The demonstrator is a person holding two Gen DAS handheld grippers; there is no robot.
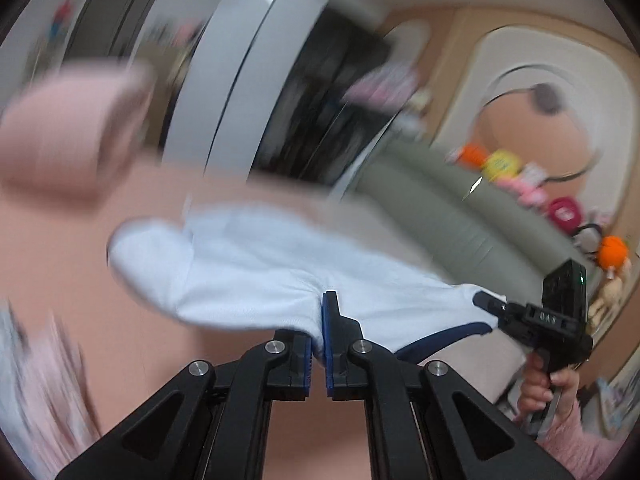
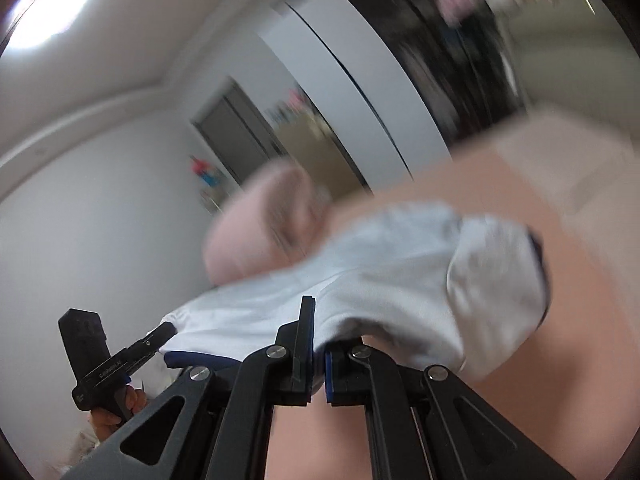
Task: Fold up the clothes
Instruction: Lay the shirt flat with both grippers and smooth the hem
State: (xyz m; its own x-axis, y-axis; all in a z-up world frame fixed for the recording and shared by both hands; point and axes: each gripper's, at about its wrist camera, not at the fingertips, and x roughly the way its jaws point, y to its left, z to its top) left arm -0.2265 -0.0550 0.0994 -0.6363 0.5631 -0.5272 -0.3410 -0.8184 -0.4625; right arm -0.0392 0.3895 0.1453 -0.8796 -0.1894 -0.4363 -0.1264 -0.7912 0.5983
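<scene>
Garment: a pale blue-white piece of clothing (image 1: 256, 268) with a dark navy trim, lifted and stretched between the two tongs above a pink bed; the pictures are blurred.
Left tongs (image 1: 319, 344): narrow, pinched on the garment's near edge, cloth caught between the blue pads; in the right wrist view they (image 2: 168, 330) bite the cloth's left end beside the navy trim.
Right tongs (image 2: 319, 354): narrow, clamped on the garment's lower edge; in the left wrist view they (image 1: 486, 304) grip the cloth's right end, where the navy trim curves under.
Cloth: it spans from one grip to the other, and a loose rounded lobe hangs free past each tongs.
Right hand (image 1: 548, 396): wrapped round the black handle, with a fuzzy pink sleeve (image 1: 576, 444) at the wrist.
Left hand (image 2: 110, 412): partly visible low under its handle.
Bed (image 1: 100, 248): pink cover lies beneath the garment.
Pillow (image 1: 68, 136): pink, beyond the garment at the bed's far side.
Sofa (image 1: 460, 216): grey-green, past the bed's far right, with blurred bright toys (image 1: 500, 164) along its back.
</scene>
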